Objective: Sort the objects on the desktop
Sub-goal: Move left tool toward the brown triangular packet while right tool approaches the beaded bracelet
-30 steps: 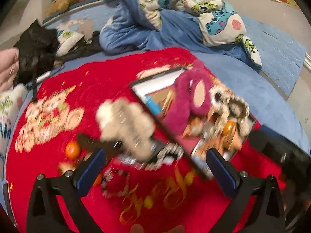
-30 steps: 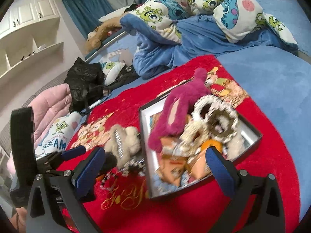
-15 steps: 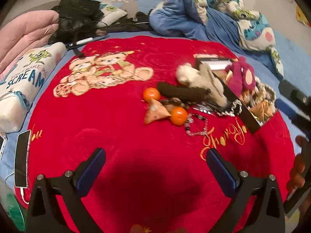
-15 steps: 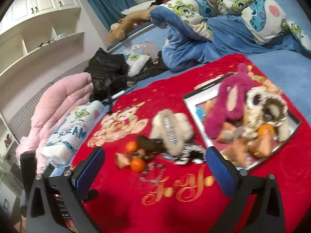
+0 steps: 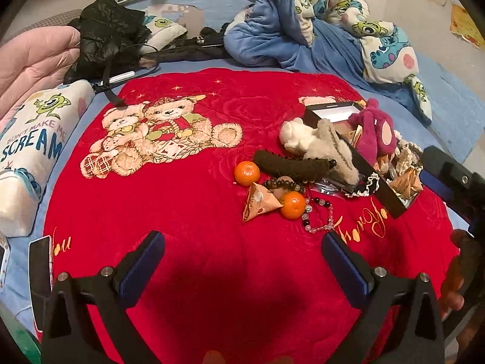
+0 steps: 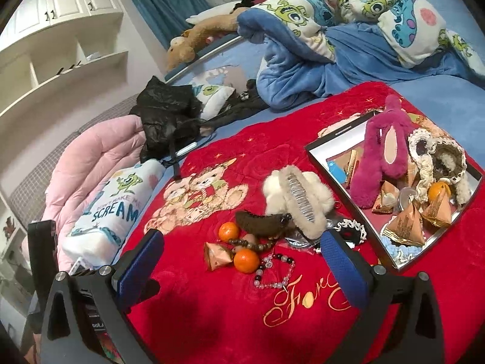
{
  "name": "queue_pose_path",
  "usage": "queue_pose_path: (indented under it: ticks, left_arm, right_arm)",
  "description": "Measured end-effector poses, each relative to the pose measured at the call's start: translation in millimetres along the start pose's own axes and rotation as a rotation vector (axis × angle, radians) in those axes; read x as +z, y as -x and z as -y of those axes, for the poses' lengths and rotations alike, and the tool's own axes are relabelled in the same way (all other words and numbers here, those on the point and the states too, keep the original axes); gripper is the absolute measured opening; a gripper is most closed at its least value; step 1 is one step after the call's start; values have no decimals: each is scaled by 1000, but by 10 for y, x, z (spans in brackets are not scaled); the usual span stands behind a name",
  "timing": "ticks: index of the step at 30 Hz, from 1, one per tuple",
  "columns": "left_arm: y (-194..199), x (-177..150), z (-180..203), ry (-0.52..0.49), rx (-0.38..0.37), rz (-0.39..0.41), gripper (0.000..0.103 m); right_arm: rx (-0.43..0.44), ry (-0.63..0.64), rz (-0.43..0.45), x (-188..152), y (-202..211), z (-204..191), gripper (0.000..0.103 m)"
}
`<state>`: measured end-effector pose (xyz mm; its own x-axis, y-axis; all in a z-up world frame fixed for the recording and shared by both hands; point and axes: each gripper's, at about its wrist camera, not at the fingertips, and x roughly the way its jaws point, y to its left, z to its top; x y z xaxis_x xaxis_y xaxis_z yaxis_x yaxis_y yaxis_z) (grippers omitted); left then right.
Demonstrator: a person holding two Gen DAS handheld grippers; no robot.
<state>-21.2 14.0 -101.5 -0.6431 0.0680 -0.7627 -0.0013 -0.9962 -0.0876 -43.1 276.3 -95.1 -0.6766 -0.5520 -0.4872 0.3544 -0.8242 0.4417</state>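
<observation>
Blue-padded tongs sit at the bottom of both wrist views, each pair spread wide with nothing between the pads and touching nothing. The left gripper (image 5: 244, 264) hovers over bare red blanket (image 5: 188, 206), and the right gripper (image 6: 239, 261) hovers a little above the same blanket, its spread pads framing the loose clutter. Just ahead of the right tongs lie two small oranges (image 6: 246, 260), a triangular wrapped snack (image 6: 216, 254), a dark wooden bead bracelet (image 6: 254, 244) and a clear-and-black bead bracelet (image 6: 274, 271), all close together or touching. Slightly farther ahead are a brown fuzzy hair clip (image 6: 260, 223) and a cream fluffy hair claw (image 6: 298, 197) leaning over it. Ahead and to the right of the right tongs stands a shallow black-rimmed tray (image 6: 339, 141) holding a magenta plush toy (image 6: 383, 151), crocheted scrunchies (image 6: 436, 154), another orange and more triangular snacks. In the left view the same pile sits ahead and to the right of the tongs, with the tray beyond it. The blanket carries a teddy-bear picture (image 5: 157, 130) and gold script. Around it is a blue bed with a rumpled cartoon-monster duvet (image 6: 348, 9), a pillow printed SCREAM (image 5: 30, 139) to the left, a pink quilt (image 6: 91, 157), a black jacket (image 5: 106, 33), and white wall shelves (image 6: 60, 39) at far left.
</observation>
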Motion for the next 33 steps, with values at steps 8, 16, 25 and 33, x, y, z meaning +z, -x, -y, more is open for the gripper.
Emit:
queue_pose_path:
  ticks: [8,16,25,33]
  left_arm:
    - [-117,-83,-179,54,4,-17,103]
    - [-327,-165,-282,69,22,-57,103]
    - [-711,-82,-220,50,-8,-93,103]
    - [-1167,28,-160,30,-16,-136,103]
  right_arm:
    - [-33,14,-42,-19,-149,-3,103]
    - [-44,16,-102,-139,-311,55,103]
    - [-42,-3,-185,-291,-570,151,103]
    - [-34,-29,-260,-371,-846,233,75]
